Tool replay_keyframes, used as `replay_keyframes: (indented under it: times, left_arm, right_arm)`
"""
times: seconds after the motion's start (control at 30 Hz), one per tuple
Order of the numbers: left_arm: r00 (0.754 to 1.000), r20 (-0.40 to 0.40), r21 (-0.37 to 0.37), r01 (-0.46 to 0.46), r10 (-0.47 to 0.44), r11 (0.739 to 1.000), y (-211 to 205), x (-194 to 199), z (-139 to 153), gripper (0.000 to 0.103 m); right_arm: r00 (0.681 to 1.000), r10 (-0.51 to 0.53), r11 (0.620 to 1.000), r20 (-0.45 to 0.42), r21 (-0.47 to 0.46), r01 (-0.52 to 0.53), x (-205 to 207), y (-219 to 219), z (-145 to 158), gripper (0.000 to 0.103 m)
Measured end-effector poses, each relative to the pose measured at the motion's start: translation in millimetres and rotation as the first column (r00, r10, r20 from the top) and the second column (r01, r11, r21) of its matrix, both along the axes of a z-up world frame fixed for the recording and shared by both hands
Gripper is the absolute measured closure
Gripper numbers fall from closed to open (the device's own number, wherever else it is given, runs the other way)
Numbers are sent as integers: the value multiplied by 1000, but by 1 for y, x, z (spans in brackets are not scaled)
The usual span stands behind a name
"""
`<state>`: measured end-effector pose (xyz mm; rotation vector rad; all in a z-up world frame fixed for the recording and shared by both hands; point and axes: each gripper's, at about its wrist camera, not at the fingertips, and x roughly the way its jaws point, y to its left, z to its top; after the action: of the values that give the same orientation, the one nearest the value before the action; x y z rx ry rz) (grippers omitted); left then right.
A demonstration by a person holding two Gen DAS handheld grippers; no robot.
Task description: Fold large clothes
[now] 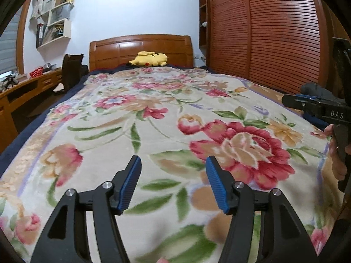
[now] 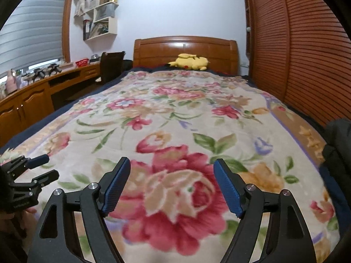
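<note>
Both grippers' fingers point(image 1: 131, 179) spread apart, empty, over the floral blanket point(image 1: 153, 118) covering the bed, wooden wardrobe point(image 1: 263, 32) alongside.

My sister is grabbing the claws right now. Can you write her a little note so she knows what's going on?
Left claw: open, holding nothing, above the flowered blanket.
Right claw: open, holding nothing too.
Dark clothes sit in a heap at the bed's right edge, by the wardrobe.
Done: nothing folded yet.
Left: pick up a garment, spread it on the blanket, fold it.
Yellow plush toy lies by the headboard.
</note>
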<state>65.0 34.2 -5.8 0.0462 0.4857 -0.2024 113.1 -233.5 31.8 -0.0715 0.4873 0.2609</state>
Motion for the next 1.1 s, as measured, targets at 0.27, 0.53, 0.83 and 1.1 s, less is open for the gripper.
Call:
replay_keyframes:
  times: [0.27, 0.53, 0.83, 1.1]
  left_arm:
    - [998, 35, 42, -55, 54, 998, 7, -16, 2, 43]
    - [994, 23, 26, -105, 104, 994, 9, -39, -6, 42]
    - [990, 31, 22, -140, 139, 990, 5, -49, -10, 42]
    - [987, 51, 13, -153, 152, 988, 7, -54, -9, 42]
  right_arm:
    - [999, 10, 1000, 49, 19, -11, -13, 34, -7, 18]
    - [998, 6, 1000, 63, 20, -7, -42, 42, -32, 18]
    - [995, -19, 999, 98, 43, 14, -67, 31, -52, 18]
    - [993, -36, 999, 113, 45, 31, -69, 27, -55, 18]
